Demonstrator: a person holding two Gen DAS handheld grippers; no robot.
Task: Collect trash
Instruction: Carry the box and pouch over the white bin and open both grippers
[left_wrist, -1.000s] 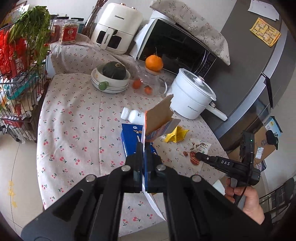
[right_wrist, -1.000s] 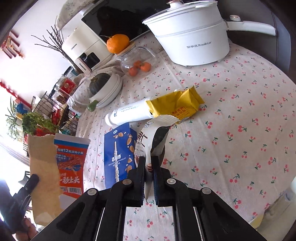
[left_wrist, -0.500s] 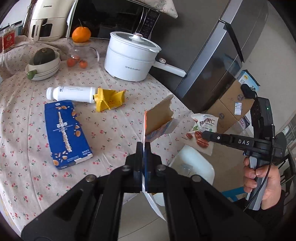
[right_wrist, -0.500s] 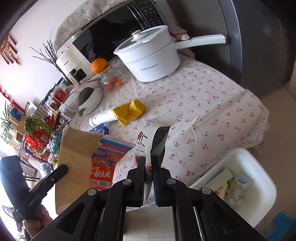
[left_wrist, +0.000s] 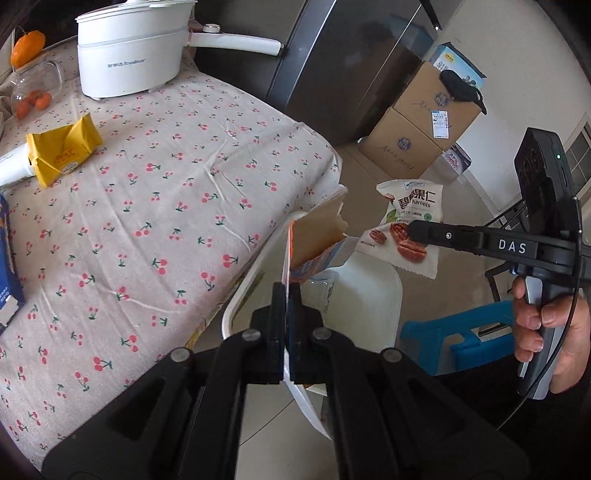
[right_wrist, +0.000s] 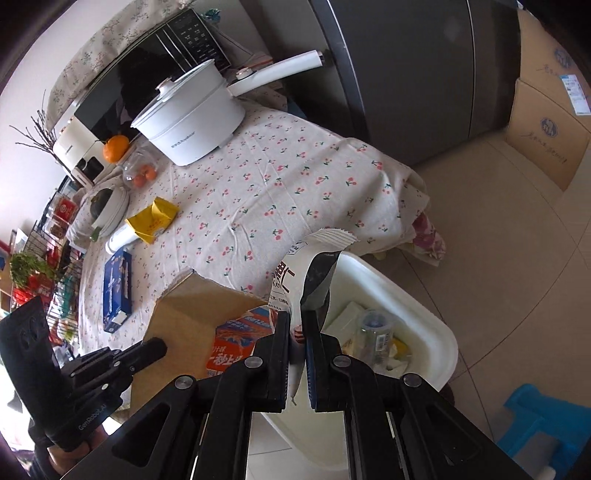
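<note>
- Blue rectangular snack box (right_wrist: 117, 287): lies flat at the left side of the cherry-print tablecloth (right_wrist: 258, 192). Judged light and stiff; grip across its narrow width at one end.
- White plastic bottle (right_wrist: 120, 236) and yellow folded foil wrapper (right_wrist: 152, 220): they lie touching, the wrapper over the bottle's end. The bottle looks smooth and may roll, so take it mid-body. The wrapper is soft and crushes easily, so pinch a raised fold.
- Left gripper (left_wrist: 287, 328): fingers pressed together on a torn orange-and-brown cardboard carton (left_wrist: 314, 236), held by one thin wall. The carton hangs at the table edge, above the near rim of the white plastic waste bin (right_wrist: 421, 321). Thin card bends readily; a grip on a single wall lets the carton swing.
- Right gripper (right_wrist: 297, 354): fingers nearly closed, pinching the lower edge of a white pecan-kernel snack pouch (left_wrist: 406, 225) with a dark inner lining. The pouch stands up from the fingers, over the bin's rim. Judged empty, limp and slick; an edge pinch is adequate only while the pads stay tight.
- The bin stands on the floor just beside the table and already holds a clear bottle (right_wrist: 376, 328) and paper scraps.
- Judgement: both held items are positioned for release into the bin; three items remain on the table.
</note>
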